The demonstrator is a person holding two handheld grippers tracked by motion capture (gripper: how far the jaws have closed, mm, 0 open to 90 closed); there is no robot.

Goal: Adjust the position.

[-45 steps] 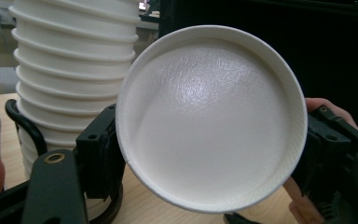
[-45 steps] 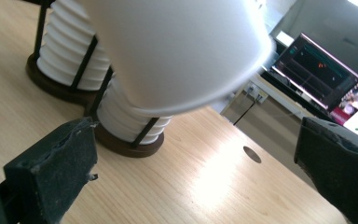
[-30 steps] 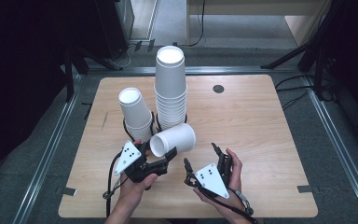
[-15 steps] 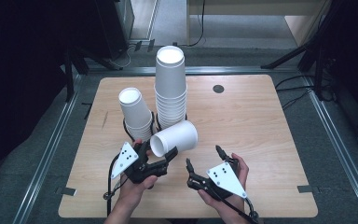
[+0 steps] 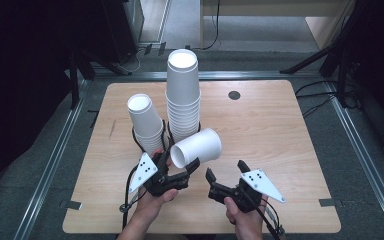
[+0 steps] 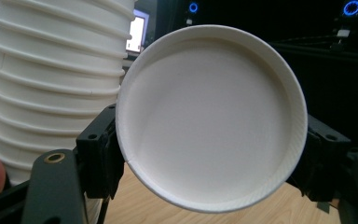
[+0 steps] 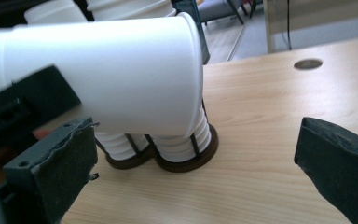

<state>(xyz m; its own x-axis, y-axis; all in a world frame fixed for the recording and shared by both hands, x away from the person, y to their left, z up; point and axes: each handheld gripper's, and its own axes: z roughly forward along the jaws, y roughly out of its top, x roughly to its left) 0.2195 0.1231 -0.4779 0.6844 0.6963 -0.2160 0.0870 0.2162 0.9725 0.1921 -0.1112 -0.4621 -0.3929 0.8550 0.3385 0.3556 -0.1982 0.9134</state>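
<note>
A single white paper cup (image 5: 196, 147) lies on its side in the air above the near middle of the counter (image 5: 280, 130), clamped across its base end by the left claw (image 5: 179, 172); the left gripper view looks straight at its round, flat bottom (image 6: 210, 116) pinched between the two black jaws. Its open mouth points away to the right and back, and nothing can be made out inside it. Behind it two stacks of nested white paper cups stand upright, each in a dark round wire holder (image 7: 186, 156): the tall stack (image 5: 183, 95) just behind the held cup and the shorter stack (image 5: 146, 122) beside it to the left, leaning slightly. The cups are smooth and tapered, with rolled rims that show as ridges down each stack. The counter is pale wood with rounded corners and a small dark round hole (image 5: 234, 95) near its far edge. The right claw (image 5: 226, 179) hangs low over the near counter with its foam-padded jaws spread wide and nothing between them. Compared with half a second ago, the right claw has turned further toward the held cup, while the left claw and cup have stayed nearly where they were.
</note>
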